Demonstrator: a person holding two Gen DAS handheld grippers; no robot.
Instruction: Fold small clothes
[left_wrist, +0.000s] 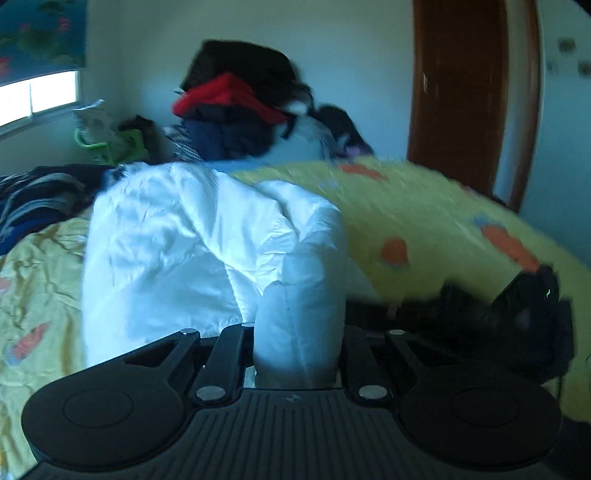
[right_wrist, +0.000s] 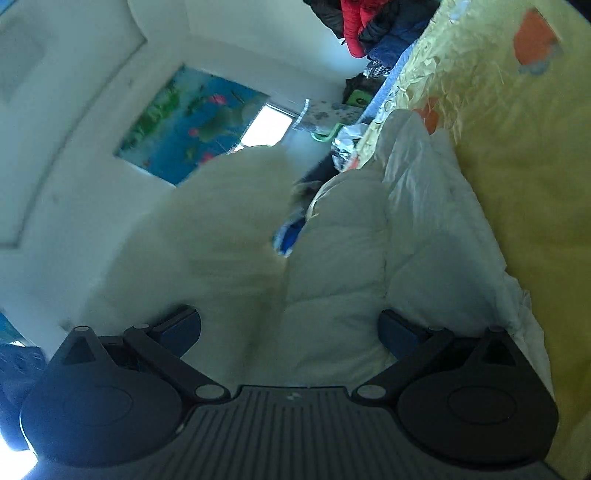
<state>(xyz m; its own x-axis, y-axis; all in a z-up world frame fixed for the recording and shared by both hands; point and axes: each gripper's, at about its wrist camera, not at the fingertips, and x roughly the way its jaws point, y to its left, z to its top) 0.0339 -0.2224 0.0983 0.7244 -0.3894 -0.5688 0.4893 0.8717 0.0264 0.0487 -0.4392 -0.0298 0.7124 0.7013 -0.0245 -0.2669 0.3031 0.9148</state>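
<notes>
The left gripper (left_wrist: 299, 332) is clamped on a roll of the white jacket (left_wrist: 177, 251): its two black fingers (left_wrist: 229, 354) stand close on either side of a puffy tube of cloth, perhaps a sleeve or cuff, which rises between them and joins the rest of the garment. The jacket's body bulges up to the left of the gripper, lifted and crumpled above the yellow bedspread (left_wrist: 424, 206), which carries orange prints. Behind it, against the white wall, sits a heap of clothes (left_wrist: 236, 103) in black, red and navy; a striped dark garment (left_wrist: 40, 195) lies at the left edge of the bed, and a brown door (left_wrist: 465, 92) stands at the right. In the right wrist view the picture is rolled on its side, with the bedspread (right_wrist: 517, 166) running up the right edge. The right gripper (right_wrist: 290, 328) has its jaws wide apart, and the blue-padded fingers (right_wrist: 399, 332) sit on either side of the jacket (right_wrist: 343, 258) without pressing on it; the quilted white cloth passes between them and stretches away towards the bed. A pale blurred fold of the same jacket fills the left half of that view. A window with a blue flowered blind (right_wrist: 188, 125) shows beyond.
</notes>
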